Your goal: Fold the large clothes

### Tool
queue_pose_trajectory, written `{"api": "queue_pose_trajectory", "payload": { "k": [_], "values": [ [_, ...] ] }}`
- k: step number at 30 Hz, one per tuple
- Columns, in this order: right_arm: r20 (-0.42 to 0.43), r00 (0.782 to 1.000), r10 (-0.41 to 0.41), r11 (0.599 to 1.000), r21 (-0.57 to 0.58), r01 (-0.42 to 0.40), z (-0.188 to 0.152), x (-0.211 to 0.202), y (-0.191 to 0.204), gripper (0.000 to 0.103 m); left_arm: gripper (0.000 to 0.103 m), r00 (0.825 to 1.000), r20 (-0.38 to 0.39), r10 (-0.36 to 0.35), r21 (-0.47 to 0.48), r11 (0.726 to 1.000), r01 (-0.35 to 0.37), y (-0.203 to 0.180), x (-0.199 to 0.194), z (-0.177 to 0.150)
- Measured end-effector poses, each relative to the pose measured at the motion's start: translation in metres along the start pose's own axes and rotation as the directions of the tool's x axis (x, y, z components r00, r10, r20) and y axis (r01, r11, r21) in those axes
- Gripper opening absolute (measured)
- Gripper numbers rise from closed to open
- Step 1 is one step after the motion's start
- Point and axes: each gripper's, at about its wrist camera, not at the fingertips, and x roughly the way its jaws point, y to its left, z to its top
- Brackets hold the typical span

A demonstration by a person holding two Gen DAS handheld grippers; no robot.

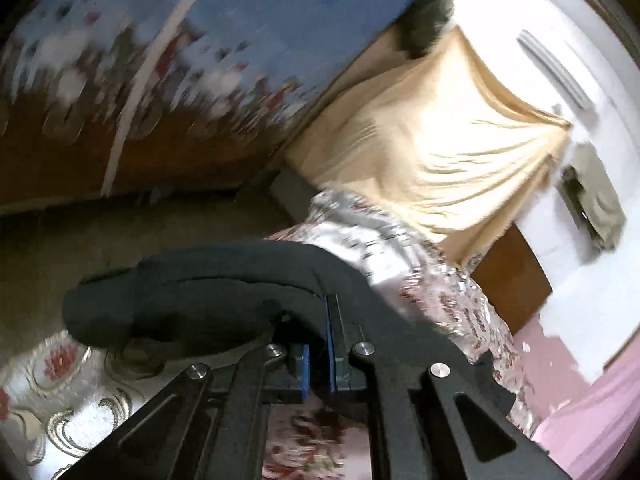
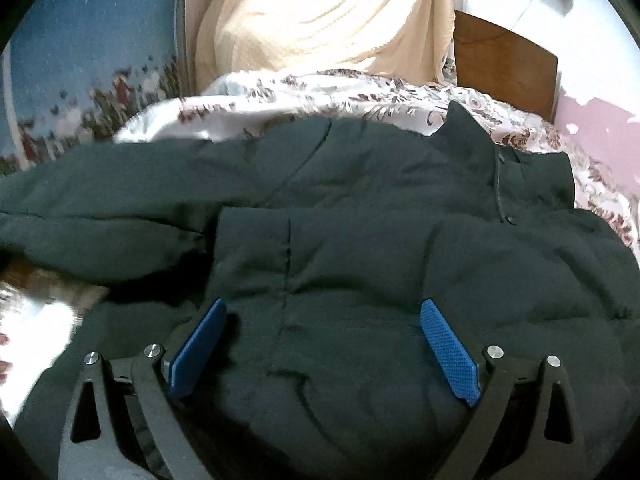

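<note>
One big dark puffy jacket [image 2: 360,240] lies spread on the flowery bed cover [image 2: 320,92]. Nearest, the right gripper [image 2: 324,352] hangs over its middle, blue pads wide apart, holding nothing. The left gripper [image 1: 318,356] is pinched tight on a black sleeve [image 1: 192,292], lifted near the bed's edge. Folding has only begun; most is left.

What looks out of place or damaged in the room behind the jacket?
The pink wall at the right has patches of peeling paint showing white. The dark jacket itself lies puffy but intact on the floral bedspread.
</note>
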Motion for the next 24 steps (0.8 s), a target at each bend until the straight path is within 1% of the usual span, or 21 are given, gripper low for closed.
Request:
{"api": "queue_pose_trajectory", "payload": {
  "k": [2,3,5,6,8,10,12,13,15,16,17,18,21,23,24],
  "values": [
    [0.015,0.999,0.03,0.999,0.019,-0.03,-0.001,-0.021,-0.009,0.095,0.006,1.0,0.022,-0.021,0.074,0.997,0.019,-0.025,-0.011,0.004],
    [0.014,0.999,0.041,0.999,0.009,-0.041,-0.002,-0.033,-0.013,0.095,0.006,0.999,0.032,-0.037,0.114,0.993,0.034,-0.038,-0.018,0.006],
    [0.013,0.999,0.037,0.999,-0.026,-0.037,-0.006,-0.058,-0.022,0.095,0.006,0.996,0.05,-0.08,0.217,0.974,0.068,-0.071,-0.032,0.005],
    [0.012,0.999,0.033,0.998,-0.05,-0.033,-0.009,-0.073,-0.029,0.095,0.006,0.994,0.054,-0.1,0.262,0.962,0.082,-0.087,-0.038,0.004],
    [0.017,1.0,0.026,0.997,-0.076,-0.024,-0.016,-0.098,-0.047,0.095,0.006,0.987,0.046,-0.152,0.354,0.927,0.126,-0.123,-0.047,-0.001],
    [0.018,1.0,0.011,0.998,-0.065,-0.009,-0.023,-0.121,-0.071,0.095,0.006,0.979,0.008,-0.203,0.417,0.891,0.181,-0.159,-0.051,-0.008],
    [0.018,1.0,-0.006,1.0,-0.018,0.006,-0.031,-0.142,-0.103,0.095,0.006,0.973,-0.027,-0.229,0.467,0.858,0.214,-0.189,-0.051,-0.018],
    [0.022,1.0,-0.014,1.0,0.002,0.013,-0.034,-0.149,-0.117,0.095,0.006,0.969,-0.05,-0.242,0.493,0.838,0.235,-0.206,-0.051,-0.025],
    [0.031,0.999,-0.042,0.998,0.044,0.041,-0.041,-0.162,-0.146,0.095,0.006,0.959,-0.109,-0.263,0.548,0.789,0.279,-0.24,-0.048,-0.045],
    [0.033,0.998,-0.06,0.996,0.073,0.057,-0.046,-0.167,-0.163,0.095,0.006,0.955,-0.129,-0.267,0.564,0.773,0.292,-0.25,-0.046,-0.052],
    [0.034,0.997,-0.071,0.992,0.109,0.067,-0.051,-0.171,-0.181,0.095,0.006,0.949,-0.164,-0.271,0.589,0.744,0.314,-0.266,-0.044,-0.065],
    [0.034,0.997,-0.076,0.987,0.143,0.07,-0.055,-0.173,-0.194,0.095,0.006,0.944,-0.185,-0.272,0.608,0.723,0.327,-0.278,-0.043,-0.075],
    [0.054,0.997,-0.064,0.959,0.281,0.046,-0.074,-0.18,-0.24,0.095,0.006,0.925,-0.28,-0.257,0.68,0.627,0.38,-0.316,-0.035,-0.123],
    [0.072,0.996,-0.053,0.935,0.354,0.024,-0.084,-0.18,-0.261,0.095,0.006,0.913,-0.333,-0.235,0.713,0.572,0.407,-0.328,-0.03,-0.154],
    [0.082,0.996,-0.046,0.924,0.383,0.011,-0.089,-0.18,-0.269,0.095,0.006,0.908,-0.356,-0.222,0.723,0.551,0.418,-0.332,-0.028,-0.168]
  ]
}}
